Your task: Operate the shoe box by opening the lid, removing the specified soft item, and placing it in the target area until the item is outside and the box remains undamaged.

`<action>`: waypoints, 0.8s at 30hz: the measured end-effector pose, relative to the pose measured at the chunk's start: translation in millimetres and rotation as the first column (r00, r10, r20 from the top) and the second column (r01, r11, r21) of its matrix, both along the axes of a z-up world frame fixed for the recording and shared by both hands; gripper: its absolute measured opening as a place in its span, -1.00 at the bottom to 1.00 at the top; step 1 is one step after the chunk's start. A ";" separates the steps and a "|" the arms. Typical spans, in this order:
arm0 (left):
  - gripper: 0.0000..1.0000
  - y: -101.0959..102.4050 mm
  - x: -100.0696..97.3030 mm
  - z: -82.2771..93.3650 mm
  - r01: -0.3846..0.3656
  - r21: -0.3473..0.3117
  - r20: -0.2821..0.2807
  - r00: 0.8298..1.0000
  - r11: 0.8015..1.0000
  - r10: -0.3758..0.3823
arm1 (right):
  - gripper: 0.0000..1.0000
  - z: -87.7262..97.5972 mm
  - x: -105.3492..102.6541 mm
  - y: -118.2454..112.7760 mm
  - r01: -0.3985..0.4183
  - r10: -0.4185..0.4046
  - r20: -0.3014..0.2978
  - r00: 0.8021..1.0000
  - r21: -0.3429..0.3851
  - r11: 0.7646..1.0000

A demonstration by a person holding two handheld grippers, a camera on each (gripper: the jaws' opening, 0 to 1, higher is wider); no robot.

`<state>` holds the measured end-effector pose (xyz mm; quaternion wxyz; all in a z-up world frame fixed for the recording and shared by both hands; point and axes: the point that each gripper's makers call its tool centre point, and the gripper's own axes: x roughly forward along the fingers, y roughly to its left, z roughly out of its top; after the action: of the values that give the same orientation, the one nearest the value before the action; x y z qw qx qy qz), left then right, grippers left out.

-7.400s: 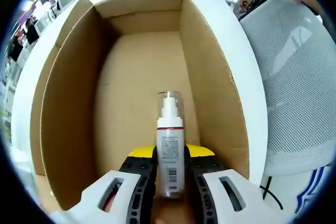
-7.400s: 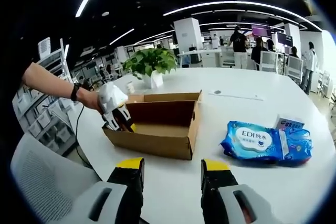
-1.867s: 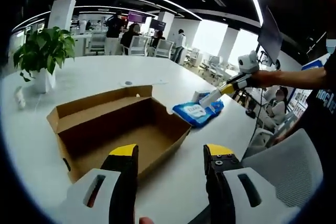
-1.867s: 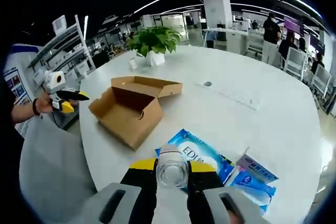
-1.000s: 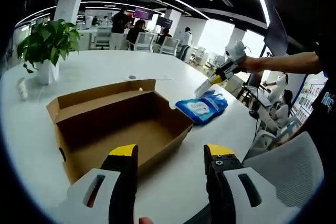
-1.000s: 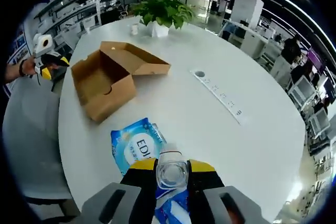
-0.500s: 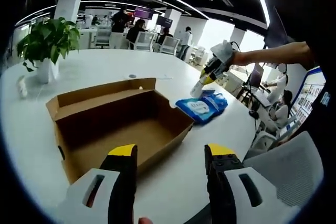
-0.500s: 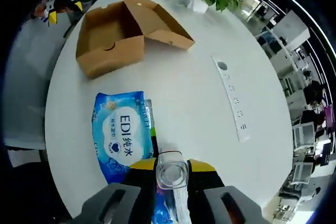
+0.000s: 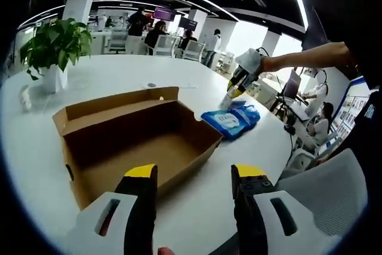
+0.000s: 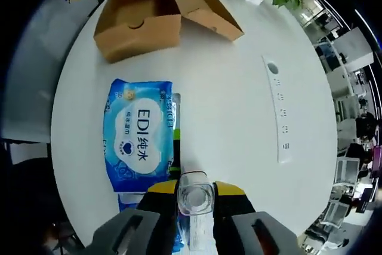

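Note:
The open brown shoe box (image 9: pixel 137 138) lies on the white table with its lid folded back and its inside bare. My left gripper (image 9: pixel 194 174) hovers in front of it, open, with nothing between its yellow tips. My right gripper (image 10: pixel 196 190) is shut on a spray bottle (image 10: pixel 195 193) with a clear cap, seen end-on. It looks straight down at a blue pack of wet wipes (image 10: pixel 138 135). From the left gripper view, the right gripper (image 9: pixel 234 91) hangs above that wipes pack (image 9: pixel 230 120), to the right of the box. The box (image 10: pixel 140 19) lies beyond the pack.
A potted plant (image 9: pixel 54 43) stands at the far left of the round table (image 10: pixel 233 88). A white socket strip (image 10: pixel 280 111) lies in the tabletop. A small box (image 10: pixel 174 117) rests beside the wipes. A mesh chair (image 9: pixel 322 201) stands by my left gripper. People sit at desks behind.
The right gripper, still holding the bottle, has tipped downward to look straight down over the wipes pack. The left gripper has stayed open in front of the box.

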<state>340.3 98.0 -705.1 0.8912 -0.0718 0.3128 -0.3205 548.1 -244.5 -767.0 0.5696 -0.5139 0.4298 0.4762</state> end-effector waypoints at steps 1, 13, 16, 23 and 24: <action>0.02 -0.2 -0.5 -0.4 0.003 0.005 0.000 1.000 1.000 -0.003 | -0.65 -0.9 -0.1 -1.3 -0.008 0.008 -0.003 1.000 -0.008 1.000; 0.02 -3.6 -1.9 -1.4 0.008 0.004 -0.005 1.000 1.000 -0.008 | -0.64 -7.4 2.7 0.0 -0.007 0.007 -0.029 1.000 0.001 1.000; 0.02 -2.2 -1.3 -1.4 0.006 0.006 -0.005 1.000 1.000 -0.006 | -0.64 -7.5 5.1 -1.0 -0.008 0.008 -0.031 0.999 -0.002 1.000; 0.01 -2.3 -2.1 -2.4 0.010 0.008 -0.007 1.000 1.000 -0.010 | -0.63 -8.3 5.2 1.6 -0.012 0.012 -0.031 0.999 0.003 1.000; 0.01 -2.4 -2.0 -2.4 0.010 0.008 -0.007 1.000 1.000 -0.010 | -0.63 -8.9 5.2 1.8 -0.015 0.015 -0.031 0.999 0.001 1.000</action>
<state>338.3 95.6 -707.5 0.8888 -0.0678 0.3176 -0.3233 553.3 -242.7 -775.9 0.5593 -0.5094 0.4347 0.4887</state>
